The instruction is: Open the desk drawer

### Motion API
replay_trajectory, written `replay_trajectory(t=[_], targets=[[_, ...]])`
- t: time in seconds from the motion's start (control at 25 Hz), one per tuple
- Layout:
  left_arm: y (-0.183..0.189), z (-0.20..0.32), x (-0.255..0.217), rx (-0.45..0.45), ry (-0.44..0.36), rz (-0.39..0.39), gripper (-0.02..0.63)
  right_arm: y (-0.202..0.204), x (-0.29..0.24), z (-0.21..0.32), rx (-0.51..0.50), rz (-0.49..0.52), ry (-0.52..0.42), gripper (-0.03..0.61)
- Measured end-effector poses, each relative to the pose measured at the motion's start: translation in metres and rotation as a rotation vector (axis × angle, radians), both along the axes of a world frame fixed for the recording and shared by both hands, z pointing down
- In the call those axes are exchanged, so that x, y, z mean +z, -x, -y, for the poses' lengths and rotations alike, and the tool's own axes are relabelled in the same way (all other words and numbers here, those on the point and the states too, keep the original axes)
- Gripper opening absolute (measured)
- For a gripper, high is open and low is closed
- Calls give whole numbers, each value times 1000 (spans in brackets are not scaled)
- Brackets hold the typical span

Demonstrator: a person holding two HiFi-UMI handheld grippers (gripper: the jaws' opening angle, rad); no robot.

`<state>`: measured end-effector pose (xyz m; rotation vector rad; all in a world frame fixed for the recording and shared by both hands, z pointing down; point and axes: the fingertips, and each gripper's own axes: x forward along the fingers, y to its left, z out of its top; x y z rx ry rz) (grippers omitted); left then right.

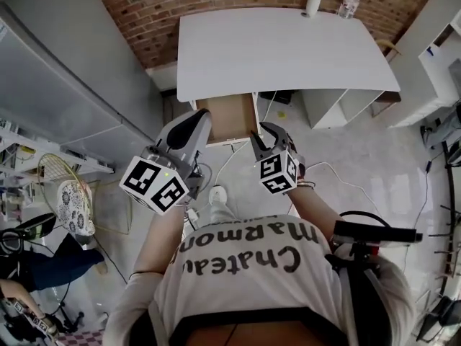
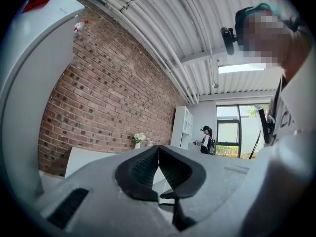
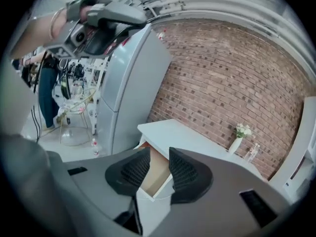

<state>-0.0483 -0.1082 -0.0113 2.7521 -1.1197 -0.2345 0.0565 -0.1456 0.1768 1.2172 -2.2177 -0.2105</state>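
Jutting from desk [image 1: 288,49], drawer [image 1: 227,117] shows brown inside; left gripper [image 2: 158,152] closed; right gripper [image 3: 159,154] narrowly parted.

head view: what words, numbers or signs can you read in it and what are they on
"Chateau": on the person's white shirt, upside down in this view.
"Marmon": second line on that shirt, its end out of sight.
Left cube and right cube: black square markers only, no words.
Bottle on the desk: label too small to read.

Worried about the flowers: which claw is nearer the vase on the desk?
Right. The right claw is off the desk's near edge, left of the vase; the left claw is farther left.
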Motion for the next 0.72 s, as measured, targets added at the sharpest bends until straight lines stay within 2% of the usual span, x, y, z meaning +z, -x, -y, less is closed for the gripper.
replay_trajectory(t=[0.16,0.24,0.56,0.72], targets=[[-4,-2,-29,-11,-39,16,15,-3,-58,12,11,178,33,99],[-5,-4,-38,-17,-60,22,15,-5,-86,16,13,238,21,78],[-10,-6,-56,-61,-94,72,16,-26,-180,26,-9,323,-137,67],[-1,-9,-64,-127,-118,73,17,-29,-207,22,-26,427,-129,67]])
